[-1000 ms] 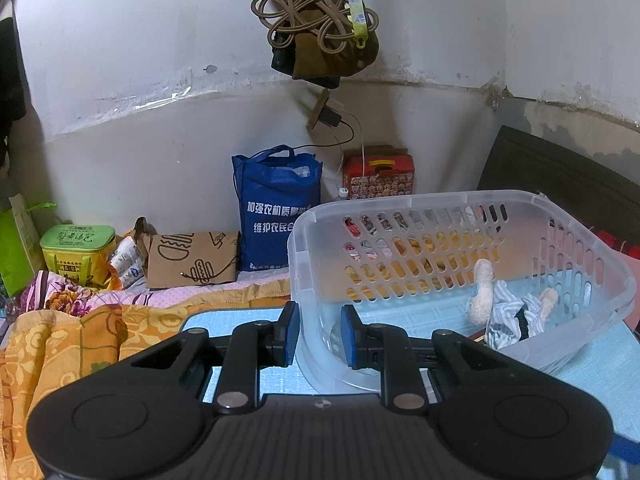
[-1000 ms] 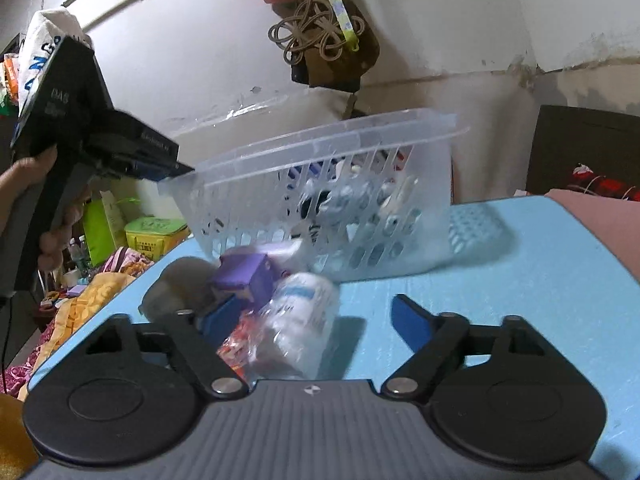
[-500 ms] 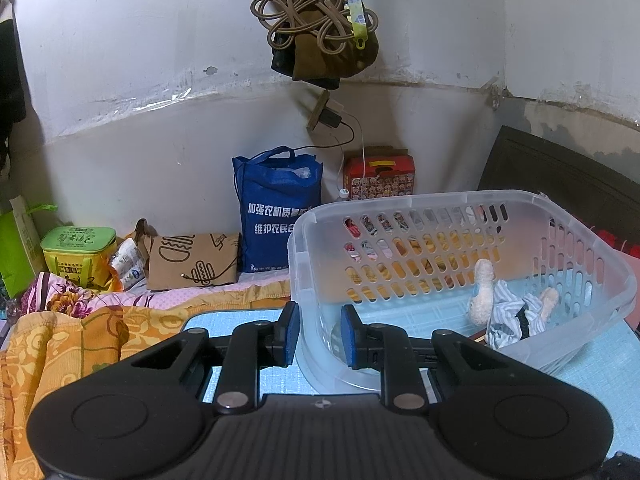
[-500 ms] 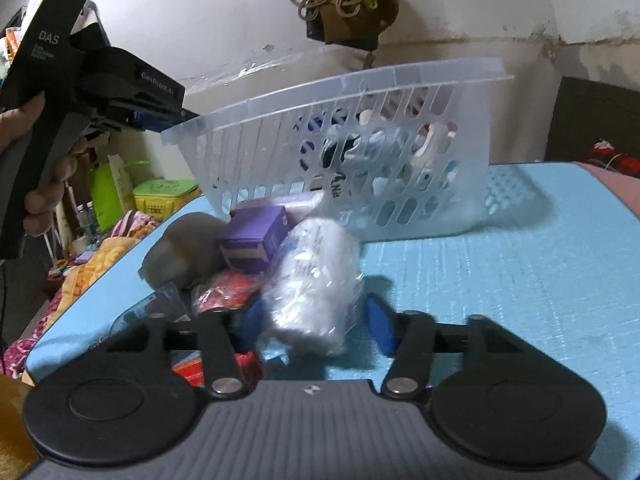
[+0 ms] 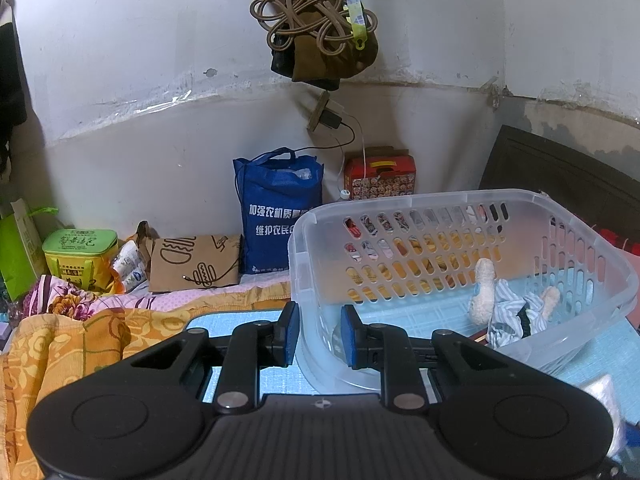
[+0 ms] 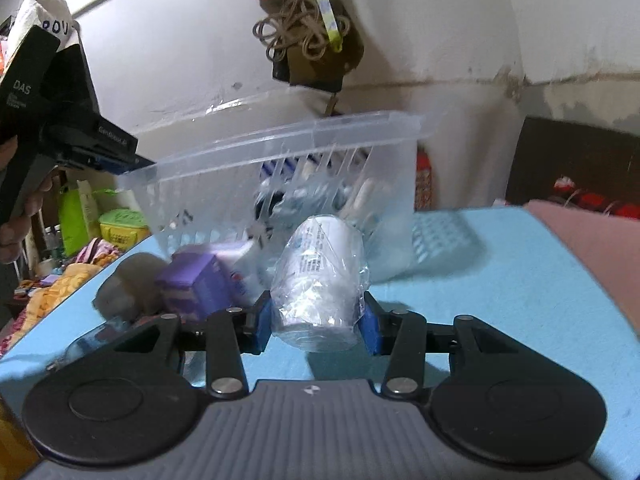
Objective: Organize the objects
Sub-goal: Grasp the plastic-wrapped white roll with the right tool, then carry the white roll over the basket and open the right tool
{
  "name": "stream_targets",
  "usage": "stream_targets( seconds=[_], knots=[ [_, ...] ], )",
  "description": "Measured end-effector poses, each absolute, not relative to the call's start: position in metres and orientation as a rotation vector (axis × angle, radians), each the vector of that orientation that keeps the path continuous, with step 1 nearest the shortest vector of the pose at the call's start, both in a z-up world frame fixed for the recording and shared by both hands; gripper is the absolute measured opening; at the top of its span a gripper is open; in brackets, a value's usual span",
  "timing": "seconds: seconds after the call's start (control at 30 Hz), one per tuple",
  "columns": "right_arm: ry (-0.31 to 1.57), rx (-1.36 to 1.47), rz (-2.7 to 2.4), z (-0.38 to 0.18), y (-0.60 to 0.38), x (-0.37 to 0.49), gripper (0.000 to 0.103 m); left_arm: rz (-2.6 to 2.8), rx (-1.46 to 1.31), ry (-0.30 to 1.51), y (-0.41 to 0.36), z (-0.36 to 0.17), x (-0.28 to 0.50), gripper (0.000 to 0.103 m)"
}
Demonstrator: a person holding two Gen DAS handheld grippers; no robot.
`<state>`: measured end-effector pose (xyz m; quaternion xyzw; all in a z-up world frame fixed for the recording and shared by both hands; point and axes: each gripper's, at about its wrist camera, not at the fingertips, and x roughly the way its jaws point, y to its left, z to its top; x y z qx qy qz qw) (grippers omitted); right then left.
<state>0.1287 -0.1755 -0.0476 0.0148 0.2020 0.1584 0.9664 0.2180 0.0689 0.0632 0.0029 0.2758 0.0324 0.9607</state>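
A clear plastic basket (image 5: 460, 200) stands tilted on the blue mat; it also shows in the right wrist view (image 6: 280, 140). My left gripper (image 5: 319, 334) is shut on the basket's near rim and holds that side up. Inside lie a cream plush toy (image 5: 484, 290) and a striped cloth (image 5: 516, 312). My right gripper (image 6: 316, 326) is shut on a plastic-wrapped white roll (image 6: 320, 280), lifted in front of the basket. A purple box (image 6: 192, 280) and a grey plush (image 6: 128, 284) lie on the mat to its left.
A blue tote bag (image 5: 280, 216), a red box (image 5: 380, 178), a brown paper bag (image 5: 192, 262) and a green tin (image 5: 80, 254) stand along the wall. An orange blanket (image 5: 60, 344) lies left of the mat. A pink cushion (image 6: 592, 248) is at right.
My right gripper closed on the wrapped roll and lifted it off the mat toward the basket. The left gripper and basket stayed almost still.
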Motion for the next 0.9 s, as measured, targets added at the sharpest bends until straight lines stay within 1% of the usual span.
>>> stream_targets(
  seconds=[0.73, 0.9],
  knots=[
    [0.407, 0.057, 0.329, -0.046, -0.181, 0.128, 0.048, 0.063, 0.002, 0.558, 0.07, 0.063, 0.217, 0.025],
    [0.36, 0.05, 0.322, -0.025, -0.184, 0.116, 0.048, 0.063, 0.002, 0.558, 0.069, 0.062, 0.217, 0.025]
  ],
)
